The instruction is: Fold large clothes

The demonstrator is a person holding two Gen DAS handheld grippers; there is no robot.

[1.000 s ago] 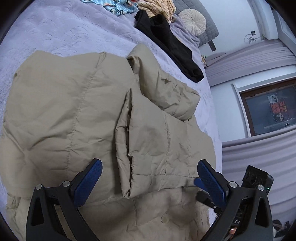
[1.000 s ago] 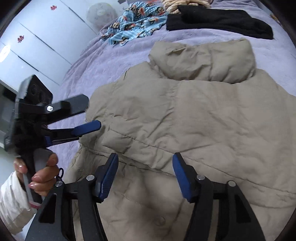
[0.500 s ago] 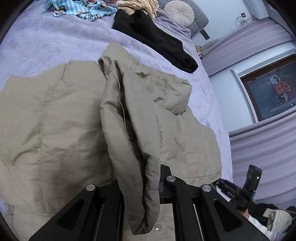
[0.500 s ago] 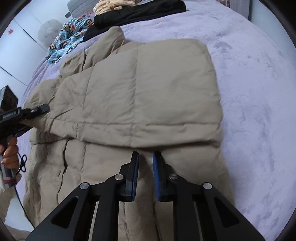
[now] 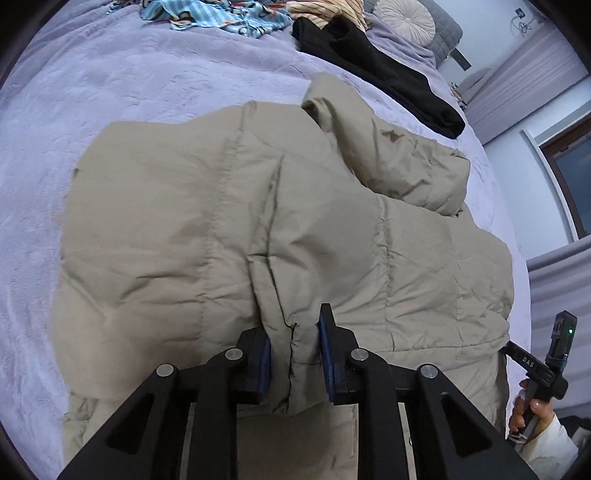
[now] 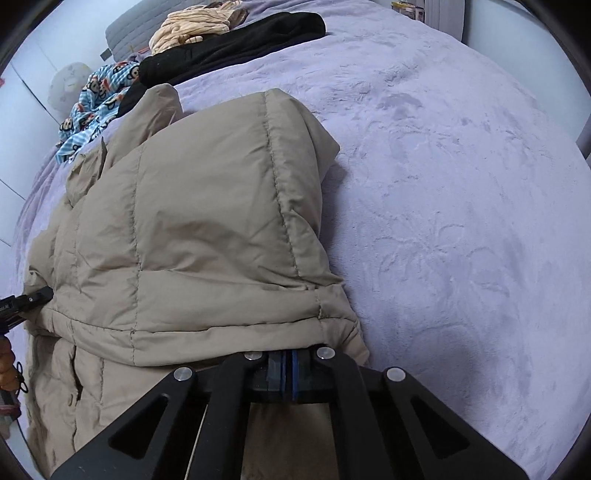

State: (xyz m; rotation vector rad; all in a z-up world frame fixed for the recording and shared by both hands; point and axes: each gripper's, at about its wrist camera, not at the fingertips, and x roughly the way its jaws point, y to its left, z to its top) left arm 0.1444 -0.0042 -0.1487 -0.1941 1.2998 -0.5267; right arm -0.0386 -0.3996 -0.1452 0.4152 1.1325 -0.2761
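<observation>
A beige quilted jacket (image 5: pixel 184 240) lies spread on the purple bed cover (image 5: pixel 110 92), with its sleeves folded across the body. A thick fold of sleeve fills the gap between the blue pads of my left gripper (image 5: pixel 293 347); the jaws are opening a little but still pinch it. The right wrist view shows the jacket (image 6: pixel 184 240) from its other side. There my right gripper (image 6: pixel 287 363) is shut, its pads together under the sleeve's hem. Each gripper shows in the other's view, at the jacket's far edge: the right gripper (image 5: pixel 532 363) and the left gripper (image 6: pixel 37 297).
A black garment (image 5: pixel 388 74), a blue patterned cloth (image 5: pixel 214 16) and a striped yellowish garment (image 6: pixel 195 22) lie at the far end of the bed, by a round cushion (image 5: pixel 406 18). Bare purple cover (image 6: pixel 461 184) stretches right of the jacket. A person's hand (image 5: pixel 532 410) holds the right gripper.
My left gripper went from wide open to closed on the sleeve fold, which rose and now lies lower. The right gripper swung to the jacket's right edge and closed there.
</observation>
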